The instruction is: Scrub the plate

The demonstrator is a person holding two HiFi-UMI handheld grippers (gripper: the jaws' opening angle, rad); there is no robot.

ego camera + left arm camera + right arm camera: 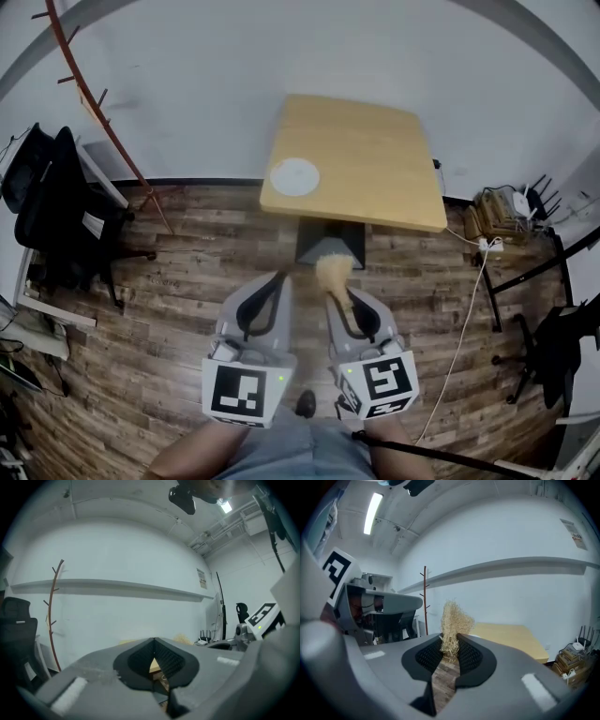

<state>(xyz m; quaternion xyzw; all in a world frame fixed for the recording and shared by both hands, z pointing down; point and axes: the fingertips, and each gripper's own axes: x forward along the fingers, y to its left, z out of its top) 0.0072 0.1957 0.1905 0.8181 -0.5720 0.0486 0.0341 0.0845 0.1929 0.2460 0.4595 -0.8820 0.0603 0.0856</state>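
Right, I'm standing back from the bench (375, 159), well short of it, with plank floor (187, 281) between us. The plate (294, 176) sits white and flat on the bench near its front left corner, nothing touching it.

My right tongs (335, 286) are pinching a tuft of pale, strawy scrubber (333, 270). In the right gripper view the fibres stand up out of the pads (466, 656), clamped at their lower end. My left tongs (280, 277) are pressed together with nothing in them; the left gripper view shows the tips meeting at a point and only a sliver of bench through the gap below.

So I'd call this the approach: scrubber in hand, no scrubbing begun. Next I need to close in on the bench and bring the right tongs down and leftward so the tuft lands on the plate's face. The left tongs would likely have to spread and steady the rim, or that light plate may skate about.
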